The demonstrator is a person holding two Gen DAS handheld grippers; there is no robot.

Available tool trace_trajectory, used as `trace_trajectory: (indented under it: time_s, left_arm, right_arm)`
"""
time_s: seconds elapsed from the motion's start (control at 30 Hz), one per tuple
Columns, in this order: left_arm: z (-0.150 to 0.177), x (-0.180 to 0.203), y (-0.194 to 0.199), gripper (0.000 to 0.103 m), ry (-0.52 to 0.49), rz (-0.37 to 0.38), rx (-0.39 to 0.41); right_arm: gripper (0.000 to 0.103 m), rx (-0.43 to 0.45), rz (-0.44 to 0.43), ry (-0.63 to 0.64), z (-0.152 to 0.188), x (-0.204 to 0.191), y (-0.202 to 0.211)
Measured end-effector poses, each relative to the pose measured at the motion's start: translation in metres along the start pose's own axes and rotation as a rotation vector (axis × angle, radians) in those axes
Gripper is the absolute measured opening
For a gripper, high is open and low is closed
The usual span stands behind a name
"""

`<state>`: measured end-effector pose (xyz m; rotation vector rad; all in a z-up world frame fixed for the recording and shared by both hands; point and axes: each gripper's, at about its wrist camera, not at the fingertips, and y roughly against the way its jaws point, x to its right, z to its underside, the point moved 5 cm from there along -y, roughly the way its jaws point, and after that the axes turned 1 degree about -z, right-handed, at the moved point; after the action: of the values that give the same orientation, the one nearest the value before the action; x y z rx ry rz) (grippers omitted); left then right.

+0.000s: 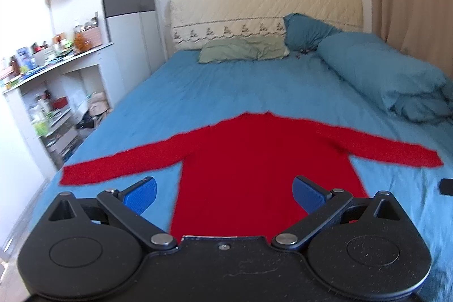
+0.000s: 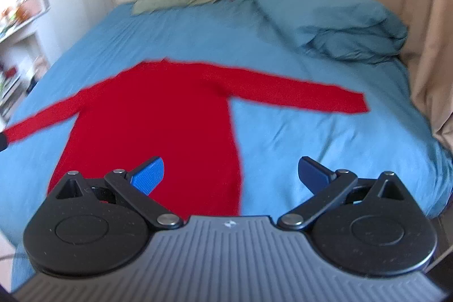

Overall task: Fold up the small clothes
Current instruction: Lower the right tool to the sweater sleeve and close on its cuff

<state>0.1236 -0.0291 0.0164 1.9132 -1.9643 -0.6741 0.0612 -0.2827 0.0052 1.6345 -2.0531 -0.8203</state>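
Observation:
A red long-sleeved top (image 1: 254, 160) lies flat on the blue bed sheet (image 1: 198, 92), collar away from me, both sleeves spread out to the sides. My left gripper (image 1: 225, 194) hovers open above the lower body of the top, nothing between its blue pads. In the right wrist view the same red top (image 2: 158, 118) lies left of centre, its right sleeve (image 2: 311, 95) stretched toward the curtain. My right gripper (image 2: 230, 174) is open over the top's right hem edge and the bare blue sheet (image 2: 311, 137). The hem itself is hidden behind both grippers.
A rolled blue duvet (image 1: 390, 78) lies along the right side of the bed, with a green pillow (image 1: 243, 48) and a blue pillow (image 1: 305, 30) at the headboard. Cluttered white shelves (image 1: 48, 92) stand left of the bed. A beige curtain (image 2: 396, 4) hangs on the right.

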Motion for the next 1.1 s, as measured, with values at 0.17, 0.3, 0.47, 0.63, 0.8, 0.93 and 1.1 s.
trace_trajectory:
  time_s: [0.17,0.3,0.47,0.63,0.8,0.93,1.1]
  left_arm:
    - [-0.046,0.033,-0.070,0.103,-0.039,0.022,0.018]
    - [-0.070,0.066,-0.136,0.103,-0.040,0.082,-0.013]
    - [-0.083,0.113,-0.227,0.103,-0.055,0.142,-0.083]
    - [-0.074,0.158,-0.308,0.103,-0.082,0.237,-0.166]
    - [-0.050,0.196,-0.376,0.103,-0.103,0.299,-0.259]
    - [-0.033,0.217,-0.415,0.103,-0.110,0.299,-0.317]
    - [-0.019,0.239,-0.442,0.103,-0.163,0.258,-0.327]
  right_arm:
    - [0.103,0.013,0.077,-0.040,-0.045,0.055,-0.059]
    - [0.103,-0.007,0.112,-0.083,-0.063,0.098,-0.120]
    - [0.103,-0.038,0.112,-0.205,-0.061,0.154,-0.202]
    - [0.103,-0.089,0.128,-0.354,-0.035,0.210,-0.282]
    - [0.103,-0.101,0.138,-0.458,-0.012,0.239,-0.331]
    - [0.100,-0.053,0.155,-0.484,-0.011,0.247,-0.352]
    - [0.071,-0.012,0.203,-0.463,-0.027,0.254,-0.370]
